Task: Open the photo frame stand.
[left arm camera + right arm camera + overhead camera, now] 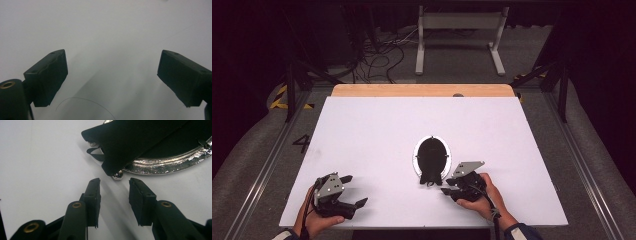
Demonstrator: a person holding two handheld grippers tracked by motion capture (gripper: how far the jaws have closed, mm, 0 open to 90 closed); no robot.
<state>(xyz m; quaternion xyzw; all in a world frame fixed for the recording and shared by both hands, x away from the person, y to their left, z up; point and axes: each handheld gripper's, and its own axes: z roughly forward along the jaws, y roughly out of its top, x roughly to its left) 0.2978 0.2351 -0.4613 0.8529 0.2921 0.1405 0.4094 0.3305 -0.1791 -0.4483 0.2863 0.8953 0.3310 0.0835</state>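
Resting on the white table (377,125) at its near left corner, the left gripper (353,190) has its fingers spread wide over bare surface. Centre-right lies a black clasp purse (431,160); just beside its near end, the right gripper (447,186) has fingers (93,195) partly apart, holding nothing.

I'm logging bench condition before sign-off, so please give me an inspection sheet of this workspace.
Surface: white board over a wooden table, bare apart from the job's thing.
Job's things: black oval pouch with a silver frame, lying flat near the front.
Clutter: nothing seen.
Grippers: left gripper open, nothing between its jaws; right gripper open, jaws just short of the pouch's frame.
Cables: tangle on the floor behind the table.
Surroundings: white stand, dark room.
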